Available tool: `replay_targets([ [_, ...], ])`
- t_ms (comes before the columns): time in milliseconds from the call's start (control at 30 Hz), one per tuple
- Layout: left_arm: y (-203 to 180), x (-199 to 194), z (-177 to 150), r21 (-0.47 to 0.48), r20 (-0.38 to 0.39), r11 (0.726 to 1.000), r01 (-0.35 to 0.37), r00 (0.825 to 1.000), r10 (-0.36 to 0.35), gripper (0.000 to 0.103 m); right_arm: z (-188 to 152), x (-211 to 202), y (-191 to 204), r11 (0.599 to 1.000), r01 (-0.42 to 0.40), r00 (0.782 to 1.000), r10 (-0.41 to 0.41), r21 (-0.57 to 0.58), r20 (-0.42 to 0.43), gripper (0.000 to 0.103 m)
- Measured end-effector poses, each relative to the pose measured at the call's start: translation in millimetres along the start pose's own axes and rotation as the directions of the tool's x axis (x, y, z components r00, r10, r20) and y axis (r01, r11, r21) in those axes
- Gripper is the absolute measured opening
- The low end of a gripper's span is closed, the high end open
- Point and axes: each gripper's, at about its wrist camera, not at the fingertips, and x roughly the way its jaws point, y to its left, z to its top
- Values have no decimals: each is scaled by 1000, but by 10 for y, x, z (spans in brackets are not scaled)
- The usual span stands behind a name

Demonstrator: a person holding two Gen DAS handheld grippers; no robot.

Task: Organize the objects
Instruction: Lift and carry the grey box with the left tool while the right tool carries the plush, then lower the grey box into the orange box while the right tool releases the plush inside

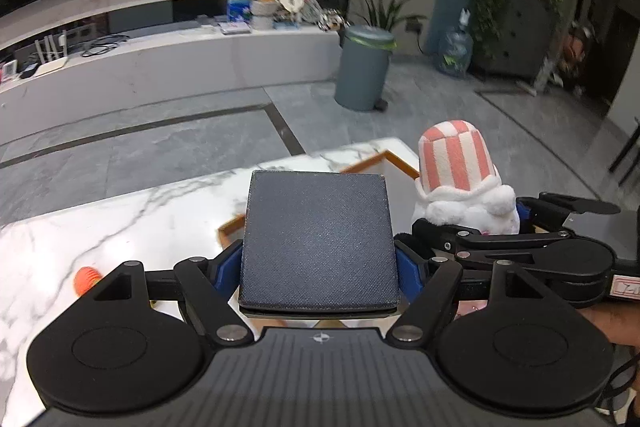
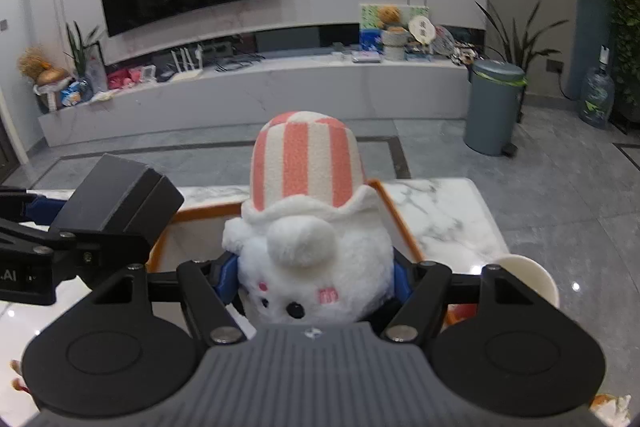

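Mid-task, by the look of it — left claw (image 1: pixel 320 263) clamped on the dark box (image 1: pixel 318 241), right claw (image 2: pixel 314 275) clamped on the plush toy (image 2: pixel 310 227), both held above the orange-rimmed tray (image 2: pixel 394 217); nothing visibly inside yet; orange object (image 1: pixel 86 279) left of the tray, unsorted.

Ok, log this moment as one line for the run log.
left gripper: shut on dark blue textured square box | right gripper: shut on white plush toy with pink-striped hat | both above orange-rimmed tray
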Motion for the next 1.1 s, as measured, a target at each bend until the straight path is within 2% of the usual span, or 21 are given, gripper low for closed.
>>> replay_targets([
  [133,-133,213,-16,76,-49,997,-19,999,22,87,-53,97,-109,1000,11,999,-10,4,-38,71],
  [233,-195,361,-29,117,-80,992,-38,996,48,87,-113,201,-114,997,58,996,-60,-42,-66,71],
  [300,-236,438,-33,140,-98,989,-50,993,64,87,-145,249,-146,997,58,994,-63,-56,-86,71],
  [500,-372,520,-108,219,-111,972,-86,987,113,87,-241,387,-145,991,69,989,-84,-116,-125,71],
  [767,-378,606,-143,233,-147,968,-93,981,130,86,-275,454,-116,981,105,982,-129,-164,-142,71],
  [933,-387,690,-180,259,-173,960,-104,973,152,87,-325,497,-26,961,145,973,-182,-235,-143,71],
  [1067,-385,744,-181,271,-182,957,-105,970,158,87,-334,546,47,945,158,967,-207,-288,-150,71],
  [1100,-404,759,-186,283,-187,954,-103,969,160,87,-338,541,68,944,139,970,-190,-300,-148,71],
])
